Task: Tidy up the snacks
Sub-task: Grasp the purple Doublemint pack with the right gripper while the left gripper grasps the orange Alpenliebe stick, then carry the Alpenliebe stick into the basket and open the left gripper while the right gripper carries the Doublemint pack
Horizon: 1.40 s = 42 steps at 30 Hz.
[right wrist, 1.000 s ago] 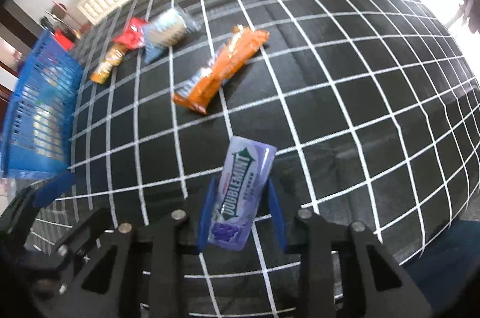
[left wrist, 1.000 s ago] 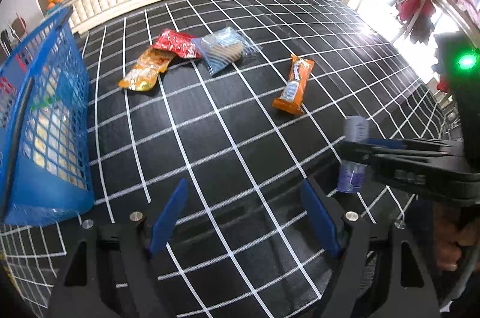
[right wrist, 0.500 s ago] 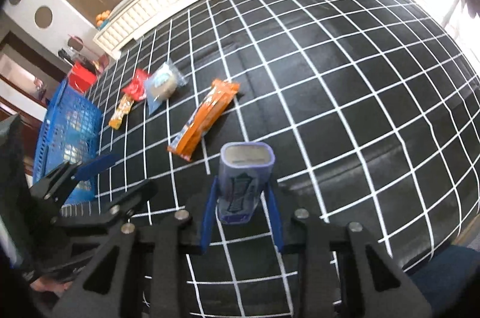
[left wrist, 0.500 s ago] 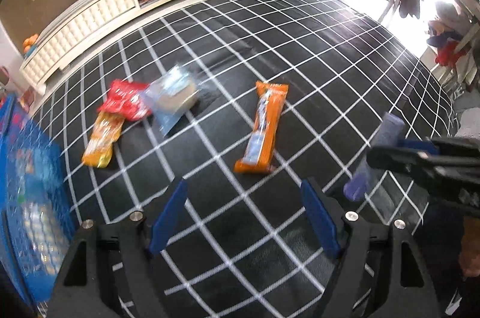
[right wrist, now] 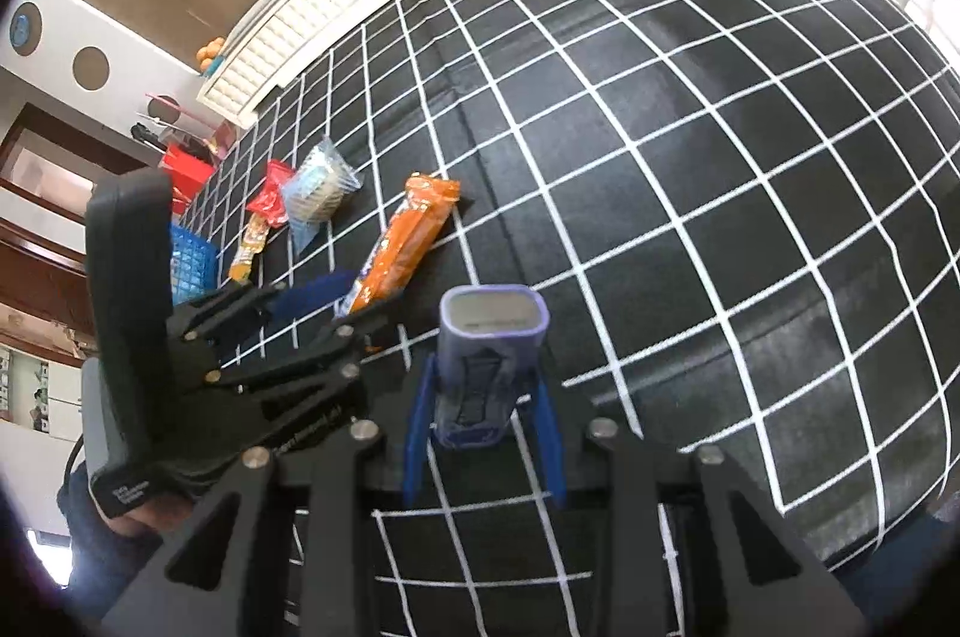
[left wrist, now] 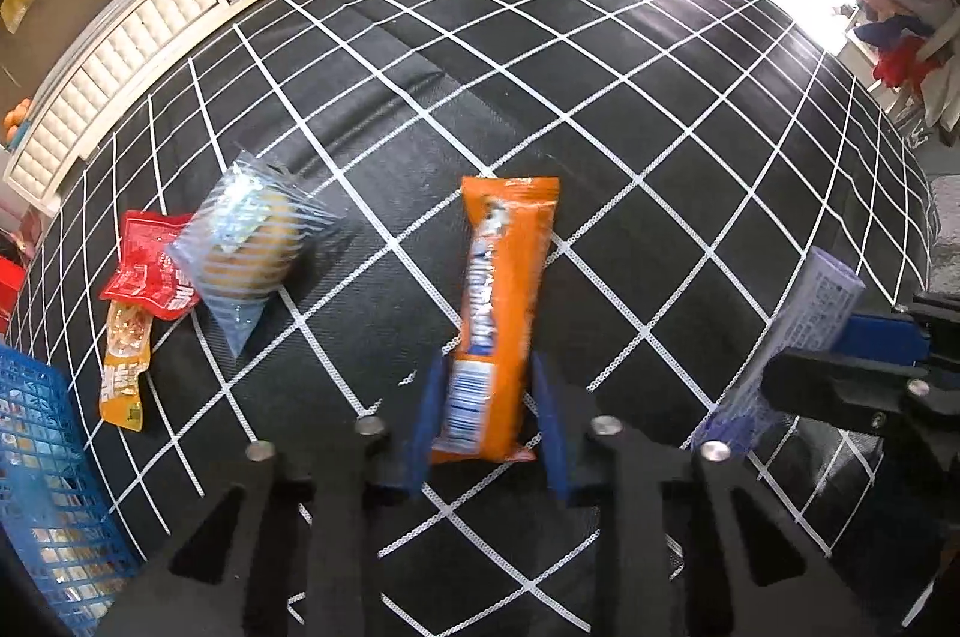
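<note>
An orange snack packet [left wrist: 504, 277] lies lengthwise on the black grid cloth [left wrist: 660, 126]. My left gripper [left wrist: 486, 415] points steeply down over its near end. The jaws are closing, and the blue pads hug both sides of the packet. The right wrist view shows the same packet [right wrist: 414, 235] with the left gripper [right wrist: 336, 301] at its end. My right gripper [right wrist: 486, 421] is shut on a purple gum container [right wrist: 489, 355], held upright above the cloth. That container [left wrist: 810, 313] also appears at the right edge of the left wrist view.
Left of the orange packet lie a clear blue biscuit bag [left wrist: 252, 241], a red packet [left wrist: 150, 271] and a yellow-orange packet [left wrist: 126, 367]. A blue mesh basket [left wrist: 42, 457] with snacks inside stands at the near left. White cabinets line the far side of the room.
The left gripper travelled from bare cloth to the orange packet and its wide jaws narrowed around the packet's end. The right gripper tilted the gum container more upright.
</note>
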### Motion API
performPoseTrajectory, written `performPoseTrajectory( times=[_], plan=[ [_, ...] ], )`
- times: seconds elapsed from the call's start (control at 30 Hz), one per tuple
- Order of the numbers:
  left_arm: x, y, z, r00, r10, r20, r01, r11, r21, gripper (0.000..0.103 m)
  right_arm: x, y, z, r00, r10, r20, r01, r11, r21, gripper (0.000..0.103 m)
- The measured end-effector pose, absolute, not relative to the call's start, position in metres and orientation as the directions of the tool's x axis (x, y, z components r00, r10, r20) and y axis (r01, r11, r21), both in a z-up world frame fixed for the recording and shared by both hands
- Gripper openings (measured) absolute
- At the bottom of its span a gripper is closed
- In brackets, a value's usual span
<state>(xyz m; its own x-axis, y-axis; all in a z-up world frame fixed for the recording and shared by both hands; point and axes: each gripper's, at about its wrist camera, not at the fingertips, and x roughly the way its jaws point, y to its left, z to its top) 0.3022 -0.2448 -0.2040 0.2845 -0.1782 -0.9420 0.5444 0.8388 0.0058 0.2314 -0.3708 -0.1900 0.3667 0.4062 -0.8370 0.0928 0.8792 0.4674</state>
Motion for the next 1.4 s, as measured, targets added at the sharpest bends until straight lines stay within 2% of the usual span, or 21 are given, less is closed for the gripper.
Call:
performPoseTrajectory(
  times=[0.4, 0.9, 1.13, 1.4],
  plan=[
    [0.265, -0.233, -0.159, 0.382, -0.271, -0.883, 0.531, 0.847, -0.03, 0.022, 0.228, -0.366, -0.182, 0.362, 0.386, -0.848, 0.097, 0.89, 0.446, 0.036],
    [0.208, -0.15, -0.069, 0.549, -0.328, -0.769, 0.435, 0.897, -0.072, 0.022, 0.197, -0.307, -0.098, 0.476, 0.32, -0.819, -0.035, 0.938, 0.346, 0.036],
    [0.179, -0.083, -0.034, 0.636, -0.295, -0.713, 0.362, 0.93, -0.061, 0.022, 0.183, -0.253, -0.059, 0.526, 0.338, -0.78, -0.156, 0.94, 0.302, 0.036],
    [0.165, -0.003, -0.011, 0.694, -0.162, -0.702, 0.221, 0.975, -0.006, 0.022, 0.184, -0.187, -0.036, 0.518, 0.434, -0.737, -0.302, 0.899, 0.316, 0.036]
  ],
)
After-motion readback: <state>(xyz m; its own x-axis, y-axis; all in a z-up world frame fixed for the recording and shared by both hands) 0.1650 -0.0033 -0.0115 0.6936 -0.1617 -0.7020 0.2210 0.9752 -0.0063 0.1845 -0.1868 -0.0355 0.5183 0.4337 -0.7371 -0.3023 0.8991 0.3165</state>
